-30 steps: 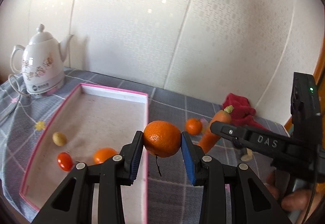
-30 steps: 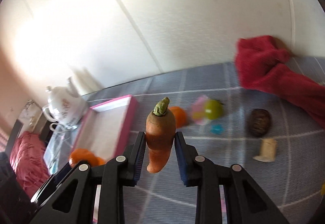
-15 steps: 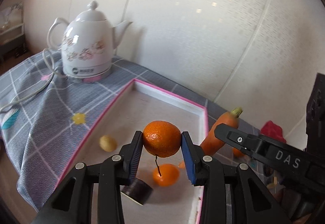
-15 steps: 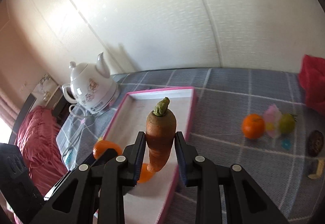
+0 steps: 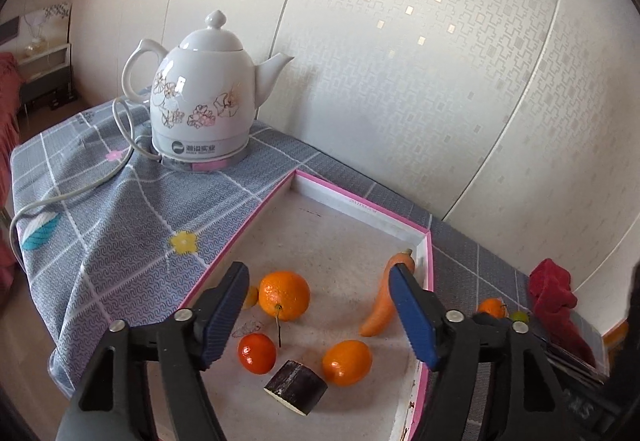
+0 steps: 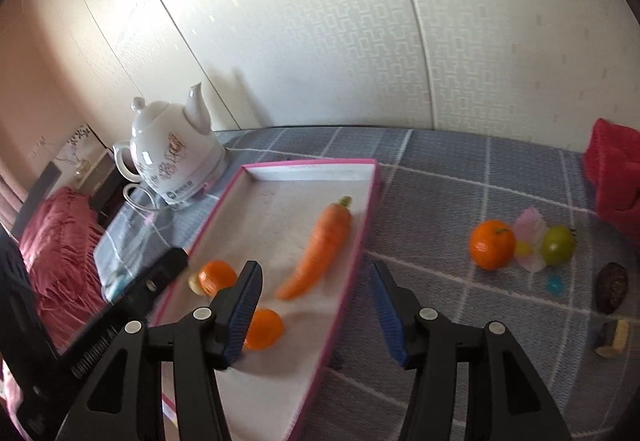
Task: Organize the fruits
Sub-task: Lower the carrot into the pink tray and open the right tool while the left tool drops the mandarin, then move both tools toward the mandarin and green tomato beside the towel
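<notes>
While over pink-rimmed tray (image 5: 424, 237) | left gripper (image 5: 320, 315) spread wide, empty | right gripper (image 6: 316, 311) spread wide, empty | dimpled round orange (image 5: 284, 295), tapered carrot (image 6: 318, 253) lying inside, well apart

- The tray (image 5: 362, 207) is edged in pink, with a pale speckled floor.
- The carrot (image 6: 318, 251) is coloured orange, with a green stub.
- The oranges, such as the stemmed one (image 5: 284, 295), are coloured bright orange.
- The tablecloth (image 5: 132, 209) is patterned in grey with white grid lines and small flowers in yellow and pink.
- The kettle (image 5: 204, 97) is glazed white and painted with pink-brown blossoms.
- The wall (image 5: 420, 61) is covered in cream paper embossed with a geometric pattern and shiny squares.
- The cloth (image 6: 616, 177) is dyed red.
- The gripper pads (image 5: 412, 317) are coloured blue on black arms.
</notes>
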`<state>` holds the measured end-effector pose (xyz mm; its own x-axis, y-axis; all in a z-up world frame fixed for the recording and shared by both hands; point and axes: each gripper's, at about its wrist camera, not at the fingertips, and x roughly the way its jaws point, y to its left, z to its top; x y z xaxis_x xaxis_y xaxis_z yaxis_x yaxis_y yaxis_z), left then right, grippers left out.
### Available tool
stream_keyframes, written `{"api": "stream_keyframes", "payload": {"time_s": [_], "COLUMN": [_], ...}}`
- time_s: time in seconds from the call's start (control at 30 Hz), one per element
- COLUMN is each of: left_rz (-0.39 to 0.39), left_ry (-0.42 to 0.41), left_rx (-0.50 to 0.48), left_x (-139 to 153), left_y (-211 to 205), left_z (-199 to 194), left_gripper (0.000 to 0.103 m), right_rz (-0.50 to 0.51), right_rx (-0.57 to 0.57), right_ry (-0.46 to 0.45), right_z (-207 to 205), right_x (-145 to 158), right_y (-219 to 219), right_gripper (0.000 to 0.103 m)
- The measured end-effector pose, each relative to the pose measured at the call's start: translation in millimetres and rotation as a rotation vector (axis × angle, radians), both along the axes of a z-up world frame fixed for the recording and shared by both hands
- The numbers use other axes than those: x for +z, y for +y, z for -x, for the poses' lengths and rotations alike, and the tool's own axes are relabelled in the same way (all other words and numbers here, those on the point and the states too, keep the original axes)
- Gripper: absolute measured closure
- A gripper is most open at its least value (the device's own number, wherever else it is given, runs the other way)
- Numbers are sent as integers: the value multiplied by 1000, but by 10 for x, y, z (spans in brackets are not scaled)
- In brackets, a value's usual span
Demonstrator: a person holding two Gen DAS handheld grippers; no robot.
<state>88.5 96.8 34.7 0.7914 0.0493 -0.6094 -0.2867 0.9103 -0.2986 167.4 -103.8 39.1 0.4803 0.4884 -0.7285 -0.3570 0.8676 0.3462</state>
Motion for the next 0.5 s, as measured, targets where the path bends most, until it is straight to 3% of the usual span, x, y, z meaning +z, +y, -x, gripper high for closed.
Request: {"api": "stream_keyframes", "payload": {"time_s": [0.1, 0.27, 0.5], "left_rz": [-14, -27, -88], "left_ry": [-6, -7, -23], "left_rx": [-31, -80, -156], "left_x": [9, 4, 34], "left_y": [-83, -227, -487], "left_z": [-2, 1, 59], "left_gripper": [22, 20, 19], "right_rz": [19, 169, 311], "right_rx": [-8, -78, -243], "right_ry": [-27, -123, -195], "right_z": [116, 315, 471], "right_x": [18, 109, 206], "right_y": [-148, -382, -769], "right_gripper": [47, 47, 47]}}
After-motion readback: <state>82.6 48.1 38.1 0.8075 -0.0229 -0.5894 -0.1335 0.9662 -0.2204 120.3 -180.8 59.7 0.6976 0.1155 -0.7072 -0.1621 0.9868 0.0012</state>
